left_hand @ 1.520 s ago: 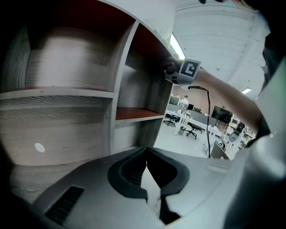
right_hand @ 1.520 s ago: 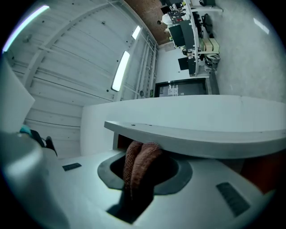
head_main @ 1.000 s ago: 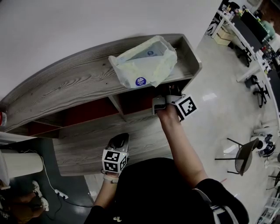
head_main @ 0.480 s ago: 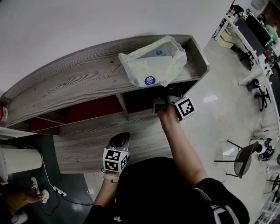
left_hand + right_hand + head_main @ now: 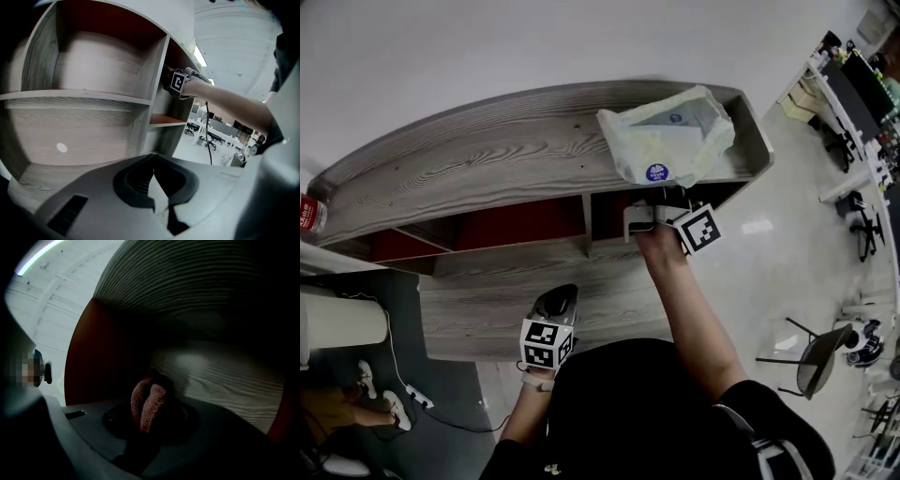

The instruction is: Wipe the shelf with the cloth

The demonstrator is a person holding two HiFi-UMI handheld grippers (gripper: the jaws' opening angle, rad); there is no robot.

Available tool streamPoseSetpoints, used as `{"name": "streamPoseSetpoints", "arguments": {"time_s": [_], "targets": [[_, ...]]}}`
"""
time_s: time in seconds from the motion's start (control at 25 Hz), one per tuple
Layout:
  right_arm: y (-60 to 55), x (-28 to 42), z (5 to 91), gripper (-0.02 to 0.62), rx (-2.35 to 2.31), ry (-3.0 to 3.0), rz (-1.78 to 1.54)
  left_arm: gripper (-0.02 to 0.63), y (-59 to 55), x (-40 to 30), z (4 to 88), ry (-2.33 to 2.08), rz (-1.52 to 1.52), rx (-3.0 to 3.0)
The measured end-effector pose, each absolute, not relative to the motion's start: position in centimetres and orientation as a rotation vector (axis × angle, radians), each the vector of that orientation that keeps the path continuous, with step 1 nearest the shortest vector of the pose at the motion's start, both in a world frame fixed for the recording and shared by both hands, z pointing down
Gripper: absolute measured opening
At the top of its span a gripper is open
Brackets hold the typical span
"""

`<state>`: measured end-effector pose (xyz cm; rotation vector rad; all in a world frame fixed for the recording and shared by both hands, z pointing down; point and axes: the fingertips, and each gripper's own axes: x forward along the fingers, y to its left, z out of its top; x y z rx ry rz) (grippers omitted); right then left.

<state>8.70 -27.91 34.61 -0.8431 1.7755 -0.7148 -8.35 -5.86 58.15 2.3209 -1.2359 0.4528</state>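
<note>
Firmly clamped, the right gripper (image 5: pixel 645 217) has its two jaws closed on one reddish-brown cloth (image 5: pixel 151 401). The cloth bulges up between them in two nubbly folds. This gripper reaches into the shelf (image 5: pixel 487 169), inside the right-hand one of the two red-backed compartments seen in the top row. Grey wood grain lies just past the cloth and the red back panel is to its left. Whether the cloth touches the wood cannot be told. One upright divider (image 5: pixel 588 214) splits those two compartments.

The left gripper (image 5: pixel 562 298) holds nothing, and its two dark jaws are drawn together to a point. It hangs in front of the shelf, lower than the right one and apart from the boards. From its own view the shelf's open grey compartments lie ahead.

Each gripper carries one marker cube, two in all: one at the shelf's front edge (image 5: pixel 701 229) and one below it near the person's body (image 5: pixel 546 344).

On top of the shelf, directly above the right gripper's compartment, lies one pale plastic bag (image 5: pixel 670 141) bearing two round blue stickers. One red can (image 5: pixel 307 214) stands at the shelf's far left end.
</note>
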Motion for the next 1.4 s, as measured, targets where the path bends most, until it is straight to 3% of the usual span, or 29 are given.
{"name": "streamPoseSetpoints", "arguments": {"time_s": [0.28, 0.6, 0.88, 1.4], "targets": [[-27.2, 0.3, 34.1, 0.074, -0.765, 2.116, -0.707, 0.009, -5.4, -10.0, 58.5, -1.286, 0.429, 2.280], [-27.1, -2.4, 36.4, 0.072, -0.809, 2.291, -0.709, 0.009, -5.2, -10.3, 58.6, -1.305, 0.411, 2.260], [-27.2, -1.4, 38.4, 0.074, -0.899, 2.322, -0.746, 0.009, -5.2, -9.8, 58.7, -1.296, 0.418, 2.267], [-28.3, 8.9, 37.6, 0.077, -1.318, 2.105, -0.558, 0.009, -5.1, -8.8, 58.7, -1.273, 0.446, 2.276]]}}
